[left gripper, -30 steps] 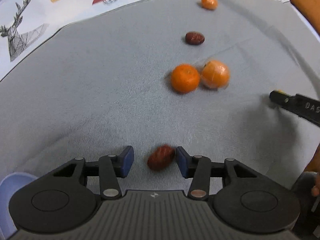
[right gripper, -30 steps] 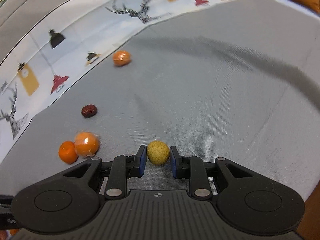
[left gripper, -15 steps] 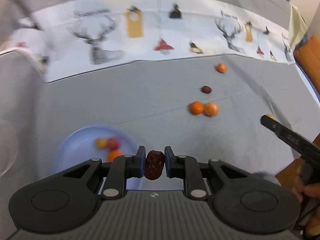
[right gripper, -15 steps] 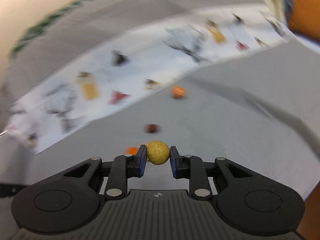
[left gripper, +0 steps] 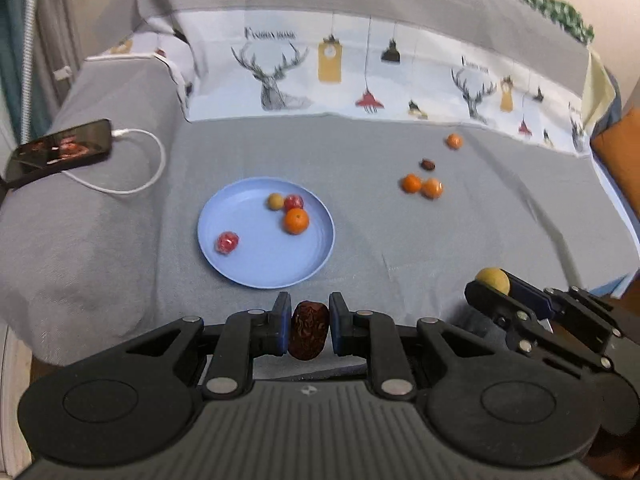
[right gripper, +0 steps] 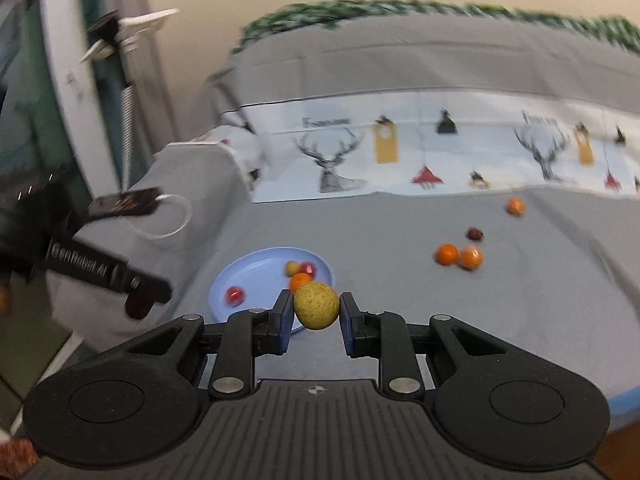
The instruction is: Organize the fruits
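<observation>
My left gripper (left gripper: pixel 307 330) is shut on a dark red date (left gripper: pixel 308 334), held above the near edge of the grey cloth, in front of the blue plate (left gripper: pixel 260 266). The plate holds an orange (left gripper: pixel 296 221), two red fruits (left gripper: pixel 227 243) and a small yellow fruit (left gripper: pixel 275 201). My right gripper (right gripper: pixel 314 316) is shut on a yellow-green round fruit (right gripper: pixel 316 305), raised, with the plate (right gripper: pixel 256 266) behind it. It also shows in the left wrist view (left gripper: pixel 494 282) at the right. Two oranges (left gripper: pixel 421 186), a date (left gripper: pixel 428 165) and a small orange (left gripper: pixel 454 141) lie on the cloth at the right.
A phone (left gripper: pixel 60 150) with a white charging cable (left gripper: pixel 140 160) lies on the raised left part of the cloth. A printed deer-pattern cloth (left gripper: pixel 360 76) runs along the back. An orange cushion (left gripper: pixel 618 156) is at the far right.
My left gripper closed on the date and lifted it back, bringing the plate into view. My right gripper lifted the yellow-green fruit and swung left toward the plate.
</observation>
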Available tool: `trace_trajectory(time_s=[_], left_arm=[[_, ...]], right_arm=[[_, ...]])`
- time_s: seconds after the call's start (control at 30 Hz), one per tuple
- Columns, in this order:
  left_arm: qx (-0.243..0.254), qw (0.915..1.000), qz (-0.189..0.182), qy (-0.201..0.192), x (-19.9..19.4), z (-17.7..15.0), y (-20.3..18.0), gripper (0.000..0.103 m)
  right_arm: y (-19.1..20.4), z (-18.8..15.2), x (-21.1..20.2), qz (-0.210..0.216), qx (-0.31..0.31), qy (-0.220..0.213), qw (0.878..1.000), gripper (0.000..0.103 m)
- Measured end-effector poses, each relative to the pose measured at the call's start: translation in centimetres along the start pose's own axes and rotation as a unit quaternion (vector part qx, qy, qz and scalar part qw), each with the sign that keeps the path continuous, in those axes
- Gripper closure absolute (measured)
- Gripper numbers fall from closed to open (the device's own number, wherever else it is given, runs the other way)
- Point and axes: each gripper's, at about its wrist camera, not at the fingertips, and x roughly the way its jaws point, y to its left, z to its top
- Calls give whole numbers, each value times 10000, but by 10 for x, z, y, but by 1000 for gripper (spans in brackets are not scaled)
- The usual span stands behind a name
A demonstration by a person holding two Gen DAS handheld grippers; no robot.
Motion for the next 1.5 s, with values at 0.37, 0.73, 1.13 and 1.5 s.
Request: trace_trajectory(time_s=[0.37, 0.73, 1.13, 1.5], left_arm=[[-267, 9991, 9, -319, -31, -11, 17, 81], [-391, 9991, 87, -153, -9, -1, 33, 81], [-520, 9980, 345, 15, 58, 38, 67, 81], [-120, 9996, 79, 231, 170, 67, 71, 81]], right_arm=[[35, 2, -23, 65, -627, -320, 9975, 78], [30, 3, -3, 87, -544, 26, 9985, 78], [44, 16, 69, 145, -859, 508, 9949, 77], [41, 12, 178, 21, -839, 1200, 9892, 77]])
